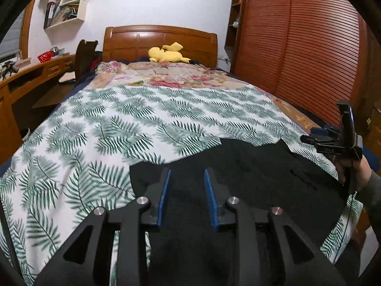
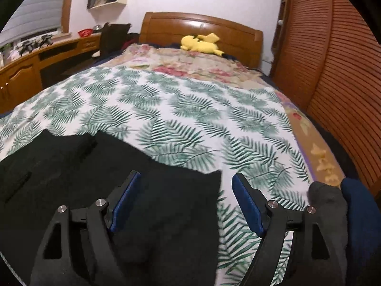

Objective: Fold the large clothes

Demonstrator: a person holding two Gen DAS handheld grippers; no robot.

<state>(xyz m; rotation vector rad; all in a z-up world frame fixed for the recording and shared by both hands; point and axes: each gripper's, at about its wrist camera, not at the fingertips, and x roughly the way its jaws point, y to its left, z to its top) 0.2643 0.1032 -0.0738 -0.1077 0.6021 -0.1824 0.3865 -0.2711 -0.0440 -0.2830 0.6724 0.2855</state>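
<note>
You've got the black garment (image 1: 238, 166) lying on the bed (image 1: 142, 119) near its foot, left gripper (image 1: 187, 174) jaws narrow, right gripper (image 2: 185, 177) jaws wide, both empty, folding looks unfinished.

Home bedroom: bed (image 1: 133, 128) with wooden headboard (image 1: 159, 40), yellow plush toy (image 1: 167, 53), slatted wardrobe (image 1: 304, 47), wall shelves (image 1: 66, 7).

You've got the bed (image 1: 295, 116) under a palm-leaf sheet (image 1: 114, 128), black garment (image 1: 238, 166) flat at its near edge, yellow plush toy (image 1: 167, 53) by the headboard.
</note>
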